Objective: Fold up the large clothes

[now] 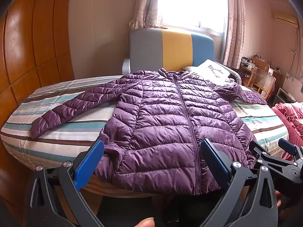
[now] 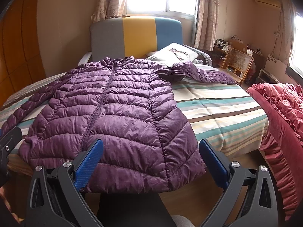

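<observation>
A purple quilted puffer jacket [image 1: 166, 117] lies flat, zipped, front up on the striped bed [image 1: 62, 136], hem toward me and hanging slightly over the near edge. Its left sleeve [image 1: 75, 107] stretches out to the left; the right sleeve [image 2: 198, 71] bends across toward the pillow. My left gripper [image 1: 151, 160] is open and empty, just above the hem's left half. My right gripper [image 2: 151, 160] is open and empty above the hem's right half [image 2: 132, 132]; it also shows at the right edge of the left wrist view [image 1: 272, 151].
A grey, yellow and blue headboard [image 1: 170, 47] stands at the far end with a pillow [image 1: 210, 70]. A red ruffled blanket [image 2: 280, 117] lies at the right. A wooden wardrobe [image 1: 28, 56] is at the left, a wicker chair [image 2: 236, 62] at the far right.
</observation>
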Demonstrator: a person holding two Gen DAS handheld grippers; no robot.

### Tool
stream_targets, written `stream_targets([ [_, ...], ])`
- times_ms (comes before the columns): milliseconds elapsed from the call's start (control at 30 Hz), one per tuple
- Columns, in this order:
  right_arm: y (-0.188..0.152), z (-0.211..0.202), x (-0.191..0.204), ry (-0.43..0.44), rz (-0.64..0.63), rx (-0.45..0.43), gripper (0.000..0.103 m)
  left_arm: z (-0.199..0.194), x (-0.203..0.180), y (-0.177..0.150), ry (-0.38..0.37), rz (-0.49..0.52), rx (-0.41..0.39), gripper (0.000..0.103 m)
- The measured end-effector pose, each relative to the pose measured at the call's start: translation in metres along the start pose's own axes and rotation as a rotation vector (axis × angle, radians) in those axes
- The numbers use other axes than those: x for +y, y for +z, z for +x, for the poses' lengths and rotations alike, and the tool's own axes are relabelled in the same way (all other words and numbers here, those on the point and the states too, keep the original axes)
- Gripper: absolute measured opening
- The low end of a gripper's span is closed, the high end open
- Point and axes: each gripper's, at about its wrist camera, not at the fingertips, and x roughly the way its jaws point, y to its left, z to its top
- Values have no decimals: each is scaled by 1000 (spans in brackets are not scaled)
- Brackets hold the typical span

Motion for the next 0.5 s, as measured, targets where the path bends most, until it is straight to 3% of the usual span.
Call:
stream_targets([
  [500, 0, 3, -3, -3, 4, 5, 100, 3, 3, -1, 6, -21, 5, 101],
])
